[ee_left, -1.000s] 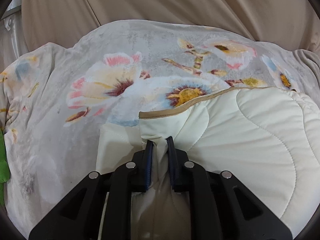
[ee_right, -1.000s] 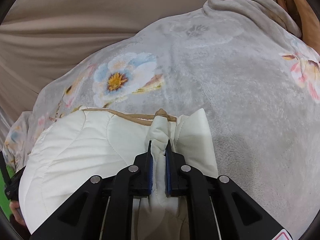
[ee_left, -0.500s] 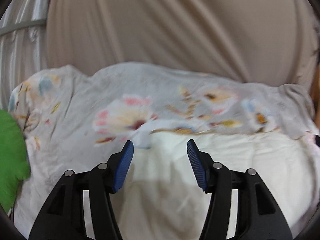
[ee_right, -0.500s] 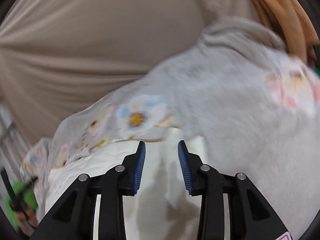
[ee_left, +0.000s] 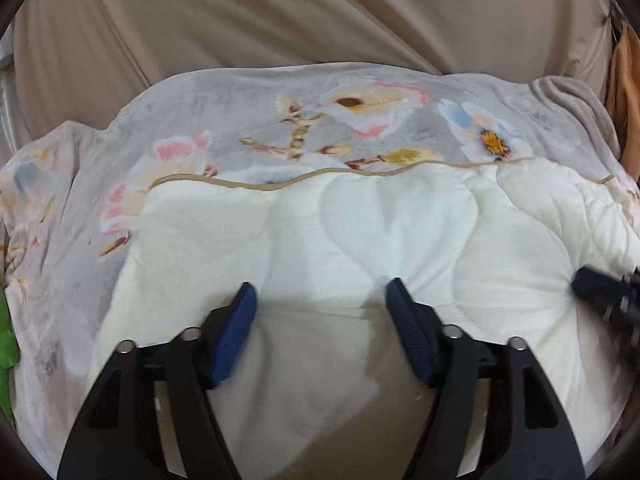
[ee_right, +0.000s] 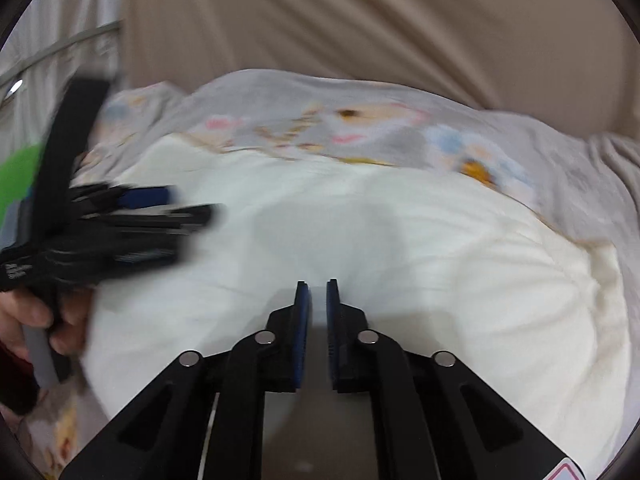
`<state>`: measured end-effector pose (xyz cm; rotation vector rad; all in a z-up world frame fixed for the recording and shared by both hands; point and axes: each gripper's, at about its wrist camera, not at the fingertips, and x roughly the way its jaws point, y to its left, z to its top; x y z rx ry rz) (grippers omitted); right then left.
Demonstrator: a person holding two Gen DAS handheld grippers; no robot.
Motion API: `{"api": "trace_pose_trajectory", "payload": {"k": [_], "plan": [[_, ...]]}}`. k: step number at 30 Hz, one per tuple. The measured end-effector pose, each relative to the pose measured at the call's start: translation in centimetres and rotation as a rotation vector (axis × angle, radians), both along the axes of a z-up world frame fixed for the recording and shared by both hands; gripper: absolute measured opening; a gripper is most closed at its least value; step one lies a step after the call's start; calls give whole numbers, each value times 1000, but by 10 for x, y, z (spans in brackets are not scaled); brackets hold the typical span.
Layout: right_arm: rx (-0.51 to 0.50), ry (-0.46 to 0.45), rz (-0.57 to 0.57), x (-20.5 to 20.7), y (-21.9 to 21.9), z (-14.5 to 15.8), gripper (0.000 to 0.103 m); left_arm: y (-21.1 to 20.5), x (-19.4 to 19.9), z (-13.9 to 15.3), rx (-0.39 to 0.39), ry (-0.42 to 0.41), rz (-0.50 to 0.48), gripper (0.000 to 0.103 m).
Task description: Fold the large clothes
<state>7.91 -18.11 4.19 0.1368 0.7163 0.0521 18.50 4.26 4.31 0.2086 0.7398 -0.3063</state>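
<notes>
A large cream quilted garment (ee_left: 400, 232) with a tan trim edge (ee_left: 248, 184) lies folded over its grey floral fleece side (ee_left: 320, 128). My left gripper (ee_left: 320, 304) hovers above the near part of the cream fabric; its jaws are opening and nothing is between them. In the right wrist view the same cream fabric (ee_right: 440, 232) fills the middle, and my right gripper (ee_right: 316, 288) hangs over it, shut with nothing between the pads. The left gripper (ee_right: 152, 208) shows blurred at the left, held by a hand (ee_right: 36, 320). The right gripper's tip (ee_left: 604, 300) shows at the right edge.
A beige drape (ee_left: 320, 12) hangs behind the pile. Something green (ee_left: 6, 344) sits at the far left edge, and an orange cloth (ee_left: 624, 92) hangs at the far right. A pale rail (ee_right: 60, 44) runs at the upper left.
Both grippers let go of the pinched cream folds and drew back from the trim edge. The left one opened wide; the right one opened, then shut again with nothing in it.
</notes>
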Motion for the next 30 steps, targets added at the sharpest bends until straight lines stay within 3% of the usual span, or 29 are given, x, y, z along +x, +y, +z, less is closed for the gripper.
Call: {"api": "trace_pose_trajectory", "payload": {"k": [3, 6, 8, 11, 15, 18, 21, 24, 26, 30], "plan": [[34, 17, -153, -16, -62, -9, 0, 31, 10, -3, 58, -45, 95, 70], [98, 47, -298, -34, -120, -24, 0, 65, 24, -7, -2, 9, 128, 70], [143, 65, -341, -37, -138, -29, 0, 78, 31, -8, 19, 17, 202, 71], [145, 97, -372, -31, -138, -23, 0, 89, 40, -2, -56, 85, 223, 70], [104, 50, -365, -13, -123, 9, 2, 73, 44, 24, -49, 43, 210, 68], [83, 60, -373, 10, -123, 15, 2, 53, 56, 37, -42, 24, 194, 68], [85, 114, -409, 34, -131, -2, 2, 38, 78, 24, 4, 53, 193, 68], [150, 164, -421, 43, -142, -26, 0, 36, 97, -6, 61, 98, 215, 71], [190, 173, -413, 45, -147, -32, 0, 42, 102, -18, 23, 131, 221, 73], [169, 183, -407, 51, -142, -38, 0, 40, 102, -23, 33, 122, 226, 75]]}}
